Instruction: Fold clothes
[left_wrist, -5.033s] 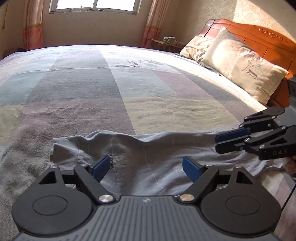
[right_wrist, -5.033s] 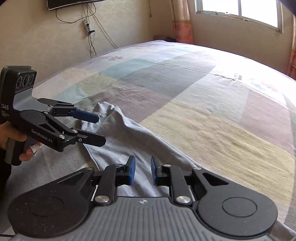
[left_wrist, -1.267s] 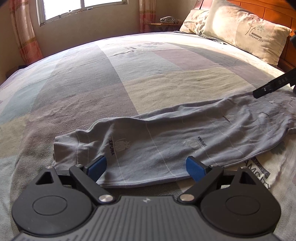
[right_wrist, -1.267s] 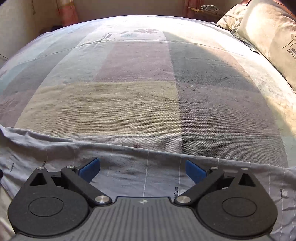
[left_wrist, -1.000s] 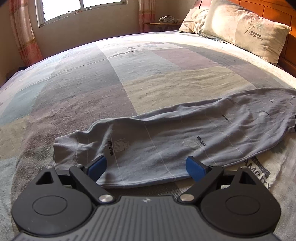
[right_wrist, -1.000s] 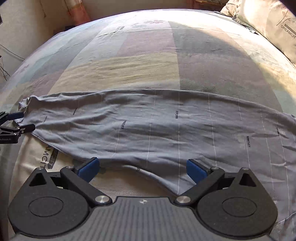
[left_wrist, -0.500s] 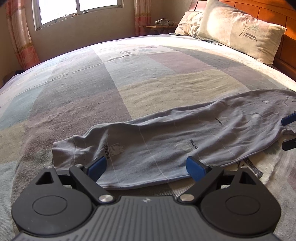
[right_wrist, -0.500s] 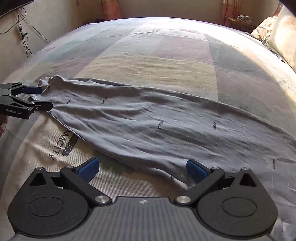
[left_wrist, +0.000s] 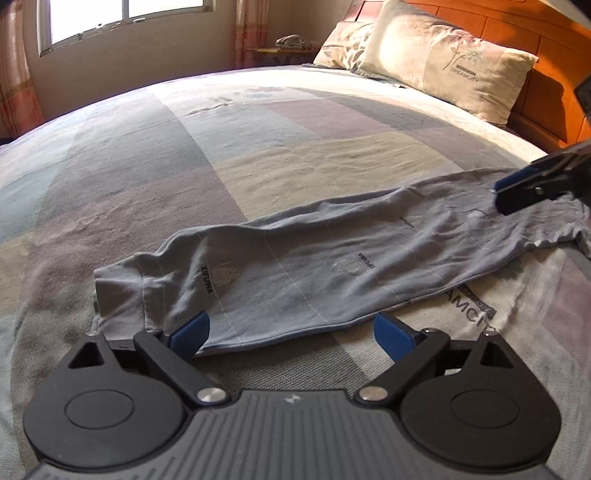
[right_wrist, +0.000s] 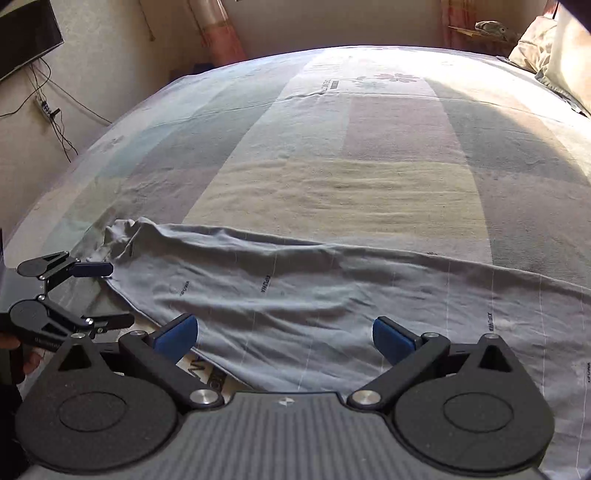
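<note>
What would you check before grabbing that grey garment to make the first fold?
1. Left gripper open: ok, fingers wide apart.
2. Right gripper open: ok.
3. Grey garment laid out long on the bed: ok, only mild wrinkles.
4. Left gripper at the cuffed end: ok, one blue pad sits at the hem.
5. Right gripper over the other end: ok, cloth lies between its fingers.
6. Garment's far right edge flat: cannot tell, it runs out of view.

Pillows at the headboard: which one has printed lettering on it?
The nearer, larger cream pillow, with a plant motif and a line of text. The smaller pillow behind it, toward the window, shows only a floral pattern.
</note>
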